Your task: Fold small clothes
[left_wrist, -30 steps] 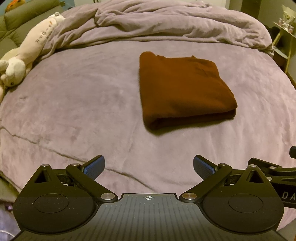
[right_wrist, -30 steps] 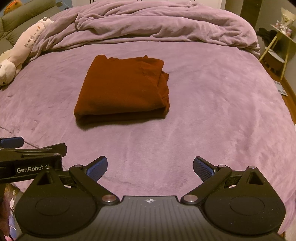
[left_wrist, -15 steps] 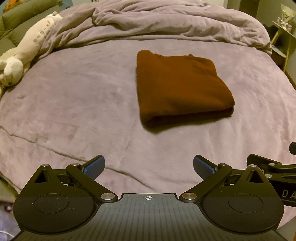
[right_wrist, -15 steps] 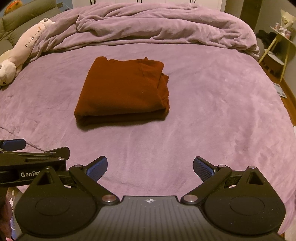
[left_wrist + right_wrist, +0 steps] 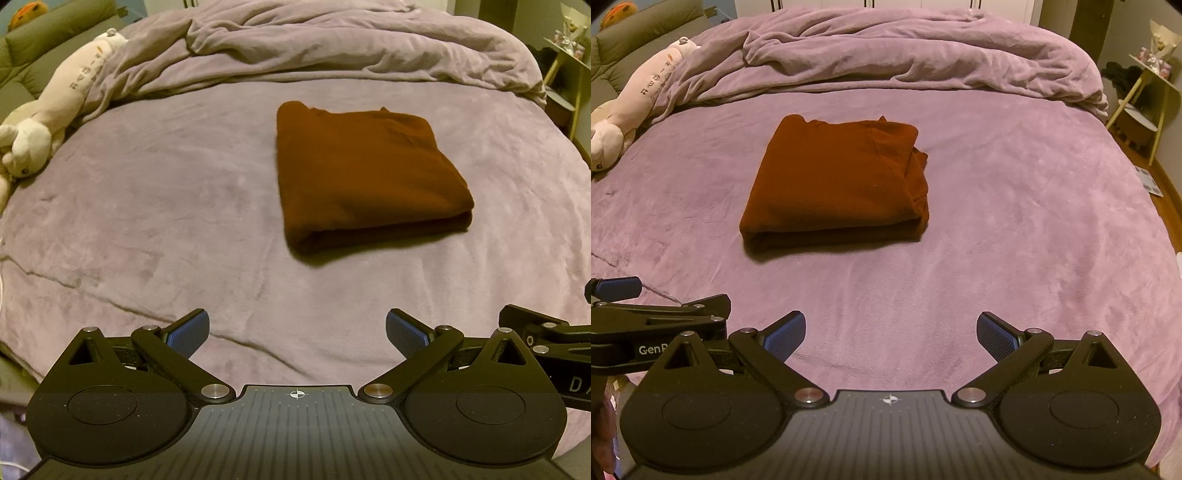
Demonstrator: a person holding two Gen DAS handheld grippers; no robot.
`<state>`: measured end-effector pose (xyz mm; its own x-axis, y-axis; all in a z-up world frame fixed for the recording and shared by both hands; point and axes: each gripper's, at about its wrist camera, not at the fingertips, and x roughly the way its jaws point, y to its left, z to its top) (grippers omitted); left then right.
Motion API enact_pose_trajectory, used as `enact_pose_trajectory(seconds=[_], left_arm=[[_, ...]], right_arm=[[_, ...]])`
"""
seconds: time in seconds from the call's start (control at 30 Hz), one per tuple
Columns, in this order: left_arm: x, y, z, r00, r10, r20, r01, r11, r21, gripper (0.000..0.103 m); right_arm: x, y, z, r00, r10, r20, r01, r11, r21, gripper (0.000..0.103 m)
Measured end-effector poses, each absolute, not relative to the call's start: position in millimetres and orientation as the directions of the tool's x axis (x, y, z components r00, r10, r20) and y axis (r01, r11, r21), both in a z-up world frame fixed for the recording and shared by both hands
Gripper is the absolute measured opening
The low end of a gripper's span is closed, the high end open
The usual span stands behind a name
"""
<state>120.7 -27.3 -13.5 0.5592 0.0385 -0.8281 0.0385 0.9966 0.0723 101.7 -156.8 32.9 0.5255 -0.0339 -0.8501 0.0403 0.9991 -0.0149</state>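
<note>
The bed (image 5: 147,221) fills both views, covered by a purple fleece sheet with shallow creases near its front edge. A rumpled duvet (image 5: 905,55) of the same purple lies bunched across the far end of the bed. A long cream plush toy (image 5: 66,107) lies along the far left edge, partly against the duvet.

The brown garment (image 5: 834,181) lies folded into a compact rectangle near the middle of the bed, flat on the sheet, with its thick folded edge facing the cameras and looser layers showing at its right side. Nothing touches it.

The left gripper (image 5: 297,332) hovers over the near edge of the bed, well short of the garment, its 2 blue-padded fingers spread wide and empty. The right gripper (image 5: 891,332) is just beside it, likewise spread wide and empty.
</note>
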Motion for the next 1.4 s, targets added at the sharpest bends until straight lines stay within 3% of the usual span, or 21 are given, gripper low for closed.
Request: enact_pose_trajectory(seconds=[1.4], left_arm=[[118.0,-29.8,-16.2,0.556,0.031,-0.83,0.062,0.995,0.079,0.103]], right_arm=[[98.2,-157.4,33.5,0.534,-0.036,-0.844,0.058,0.998,-0.005,0.099]])
